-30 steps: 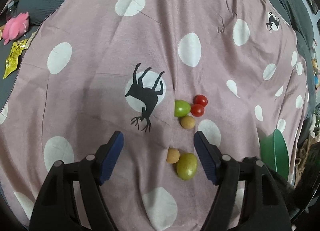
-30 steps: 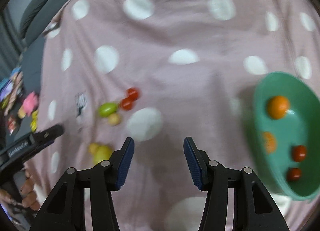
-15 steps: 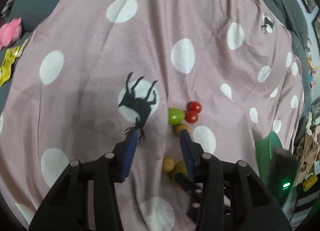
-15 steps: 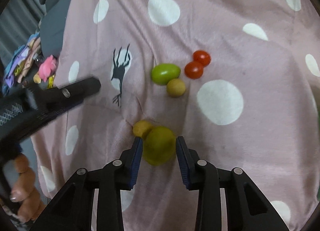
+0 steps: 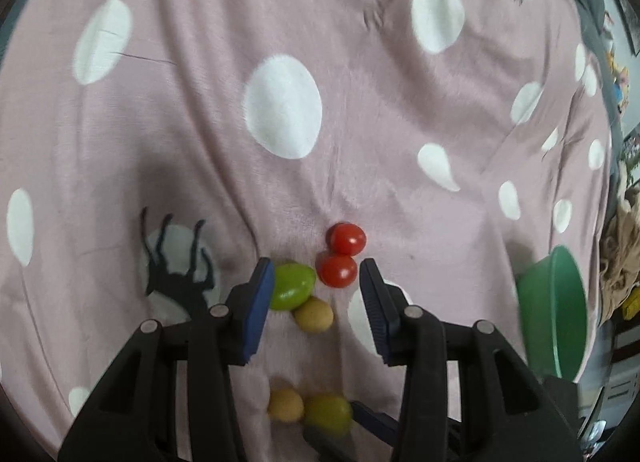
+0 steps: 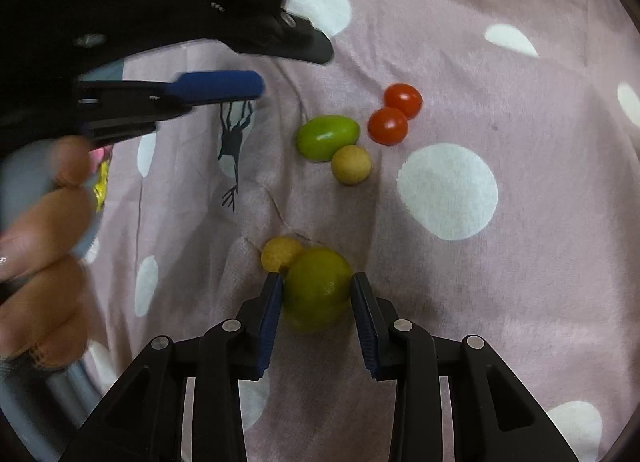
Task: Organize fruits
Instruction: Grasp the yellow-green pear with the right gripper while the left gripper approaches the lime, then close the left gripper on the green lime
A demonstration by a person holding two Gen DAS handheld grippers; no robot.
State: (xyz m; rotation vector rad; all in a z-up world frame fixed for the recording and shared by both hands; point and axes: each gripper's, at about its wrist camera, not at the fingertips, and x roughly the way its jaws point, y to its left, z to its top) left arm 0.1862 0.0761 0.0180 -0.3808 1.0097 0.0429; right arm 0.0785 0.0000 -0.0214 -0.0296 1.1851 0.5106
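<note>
Fruits lie on a pink polka-dot blanket [image 5: 200,141]. My right gripper [image 6: 317,294] is shut on a yellow-green lime [image 6: 318,288], with a small yellow fruit [image 6: 280,253] touching it at the left. The lime also shows in the left wrist view [image 5: 329,414]. My left gripper [image 5: 316,294] is open above a green oval fruit [image 5: 291,286], a tan round fruit [image 5: 314,315] and two red cherry tomatoes [image 5: 338,270], [image 5: 347,238]. The green fruit touches the left pad. In the right wrist view the same cluster lies ahead [image 6: 328,137].
A green bowl [image 5: 554,302] stands at the right edge of the blanket. A black deer print [image 5: 176,274] marks the cloth left of the fruits. The person's hand [image 6: 40,242] and the left gripper's finger [image 6: 216,85] fill the left of the right wrist view.
My left gripper moved forward and opened around the green, tan and red fruits. My right gripper closed its pads onto the lime.
</note>
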